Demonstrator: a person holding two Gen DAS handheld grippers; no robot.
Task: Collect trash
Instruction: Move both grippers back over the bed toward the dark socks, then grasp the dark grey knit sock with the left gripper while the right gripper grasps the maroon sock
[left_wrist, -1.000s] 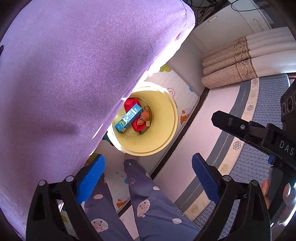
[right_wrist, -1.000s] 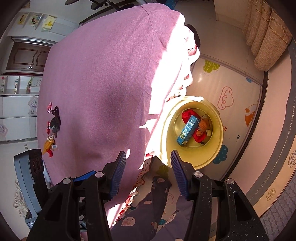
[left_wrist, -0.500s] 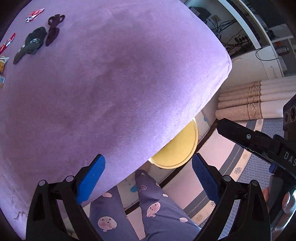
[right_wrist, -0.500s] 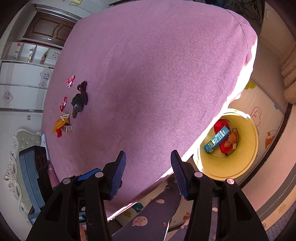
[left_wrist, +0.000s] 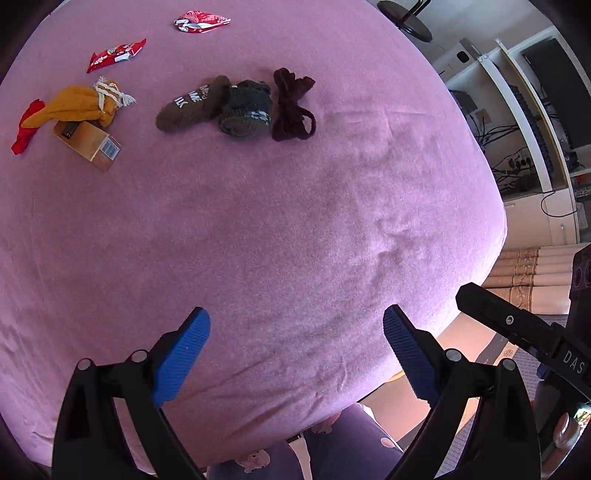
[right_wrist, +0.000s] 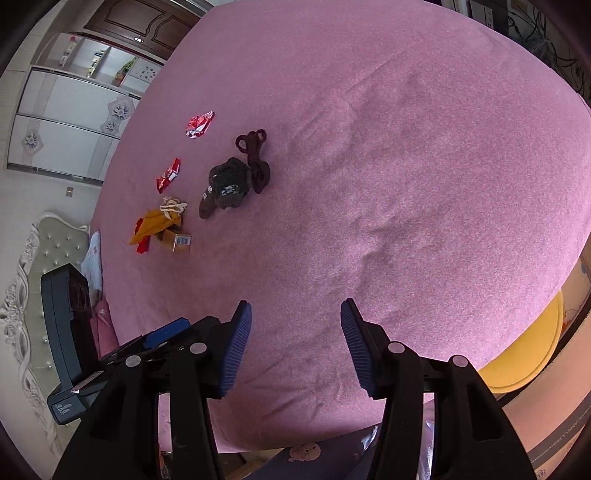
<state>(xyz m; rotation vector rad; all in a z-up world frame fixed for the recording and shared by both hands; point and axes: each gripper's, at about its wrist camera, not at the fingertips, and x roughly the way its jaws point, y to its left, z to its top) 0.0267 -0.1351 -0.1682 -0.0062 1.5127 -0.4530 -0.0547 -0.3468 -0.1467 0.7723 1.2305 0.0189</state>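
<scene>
Both the left gripper (left_wrist: 296, 345) and right gripper (right_wrist: 296, 338) hang released and empty over bare bed (left_wrist: 295, 229). Well beyond the fingers lie the trash: a small box (left_wrist: 86, 144) and two red wrappers (left_wrist: 115, 54), mixed among socks (left_wrist: 236, 107); advise reaching past the socks and pinching one wrapper flat. The yellow bin (right_wrist: 524, 354) is mostly hidden behind the bed edge, contents unseen.

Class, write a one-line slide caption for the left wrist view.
Open left tool over a pink bed strewn with red wrappers, socks and a small box.
</scene>
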